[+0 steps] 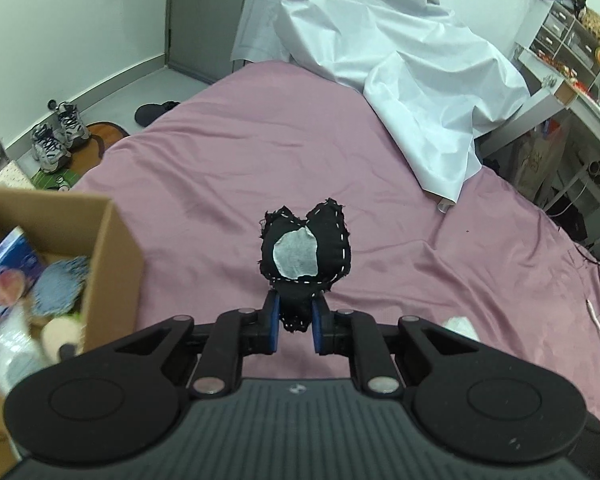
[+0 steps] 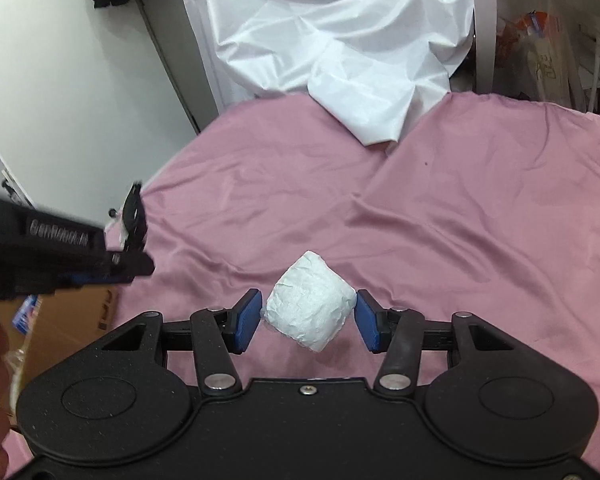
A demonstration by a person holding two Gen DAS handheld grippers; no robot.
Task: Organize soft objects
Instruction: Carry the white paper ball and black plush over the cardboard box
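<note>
- Your left gripper (image 1: 295, 322) has its blue pads pinched tight on the narrow lower end of a black stitched soft toy (image 1: 305, 249), which has a white patch on its front and white running stitches along its seams.
- You hold the toy above the pink bedsheet (image 1: 240, 168), clear of the fabric, its two ear-like points uppermost.
- The cardboard box (image 1: 116, 248) stands at the left edge of the bed, just beside your left gripper; inside it lie a blue knitted item (image 1: 62, 286), a printed blue packet (image 1: 8, 272) and a pale round thing, all blurred.
- Your right gripper (image 2: 308, 318) stands part open, its pads pressing both sides of a white crumpled wad (image 2: 310, 306); you hold the wad over the sheet.
- In the right wrist view your left gripper shows at the left edge, blurred, over the box.
- A white sheet (image 1: 400, 60) is heaped at the far end of the bed.
- Sneakers (image 1: 56, 136) sit on the floor beyond the box.
</note>
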